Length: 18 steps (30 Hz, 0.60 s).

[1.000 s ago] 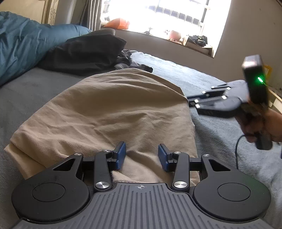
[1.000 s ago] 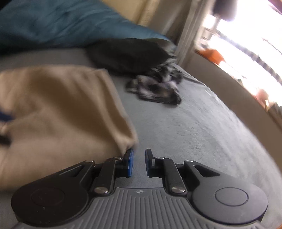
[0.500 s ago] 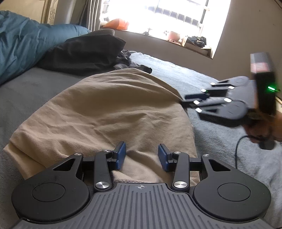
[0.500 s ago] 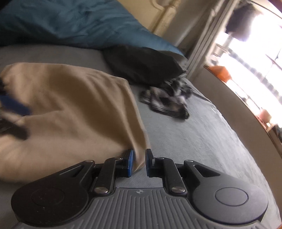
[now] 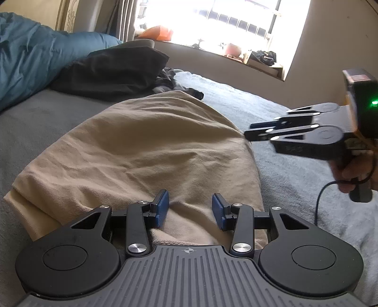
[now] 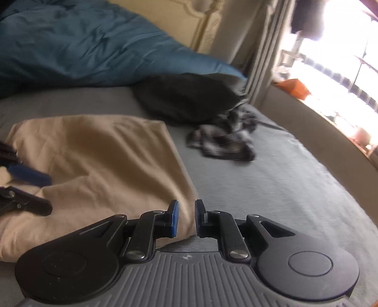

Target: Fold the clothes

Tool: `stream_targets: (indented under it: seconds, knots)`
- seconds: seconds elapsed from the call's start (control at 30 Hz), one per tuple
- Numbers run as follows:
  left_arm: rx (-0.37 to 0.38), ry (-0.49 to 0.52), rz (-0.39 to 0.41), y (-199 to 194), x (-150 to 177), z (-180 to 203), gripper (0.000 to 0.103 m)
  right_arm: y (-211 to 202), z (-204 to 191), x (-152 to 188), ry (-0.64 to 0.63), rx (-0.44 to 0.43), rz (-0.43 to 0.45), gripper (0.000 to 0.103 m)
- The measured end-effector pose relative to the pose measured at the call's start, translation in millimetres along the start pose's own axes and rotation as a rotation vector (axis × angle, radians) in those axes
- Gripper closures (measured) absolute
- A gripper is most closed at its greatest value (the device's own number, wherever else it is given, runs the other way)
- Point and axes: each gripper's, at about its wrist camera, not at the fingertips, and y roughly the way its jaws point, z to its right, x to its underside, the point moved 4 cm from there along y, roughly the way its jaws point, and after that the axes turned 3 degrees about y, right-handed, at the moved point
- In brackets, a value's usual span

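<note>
The tan garment (image 5: pixel 146 151) lies folded on the grey bedsheet (image 5: pixel 295 170), its surface lightly creased. Beyond it on the same sheet are a black pillow (image 5: pixel 113 70), a crumpled dark patterned cloth (image 6: pixel 224 139) and a blue duvet (image 6: pixel 78 44) against the headboard. A bright window (image 5: pixel 236 19) with a cluttered sill stands at the far side; its glare washes out detail there.

The left gripper (image 5: pixel 190 211) sits over the garment's near edge, jaws moderately parted, with cloth bulging between the blue pads (image 5: pixel 161 210); neither pad visibly presses it. The right gripper (image 6: pixel 185 218) is at the garment's right-hand corner, jaws narrowly parted, with a strip of cloth edge showing in the gap; whether the pads pinch it cannot be told. A hand (image 5: pixel 354 172) holds its handle, with a cable trailing below.

The right wrist view is motion-blurred. The garment's nearest hem is hidden under the left gripper's body.
</note>
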Motion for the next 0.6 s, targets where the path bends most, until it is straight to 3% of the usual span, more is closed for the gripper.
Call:
stream_targets:
  seconds: [0.13, 0.2, 0.27, 0.33, 0.43, 0.5, 0.6]
  knots:
    - [0.0, -0.001, 0.002, -1, 0, 0, 0.062, 34, 20, -8, 0.103, 0.107, -0.064, 0.088]
    - [0.002, -0.007, 0.004, -1, 0, 0, 0.062, 34, 29, -18, 0.158, 0.119, -0.041, 0.088]
    - [0.004, -0.01, 0.01, -2, 1, -1, 0.062, 19, 27, -32, 0.179, 0.045, 0.039, 0.088]
    - [0.002, -0.009, 0.018, -2, 2, 0, 0.062, 6, 15, -47, 0.173, -0.083, 0.095, 0.087]
    - [-0.006, 0.005, 0.03, -3, 4, 2, 0.061, 9, -11, -63, 0.153, -0.309, 0.09, 0.087]
    - [-0.004, 0.008, 0.033, -3, 5, 2, 0.061, 35, -25, -66, 0.124, -0.315, 0.03, 0.087]
    - [0.011, -0.016, 0.033, -3, 4, -2, 0.061, 83, -21, -63, 0.198, -0.236, -0.054, 0.088]
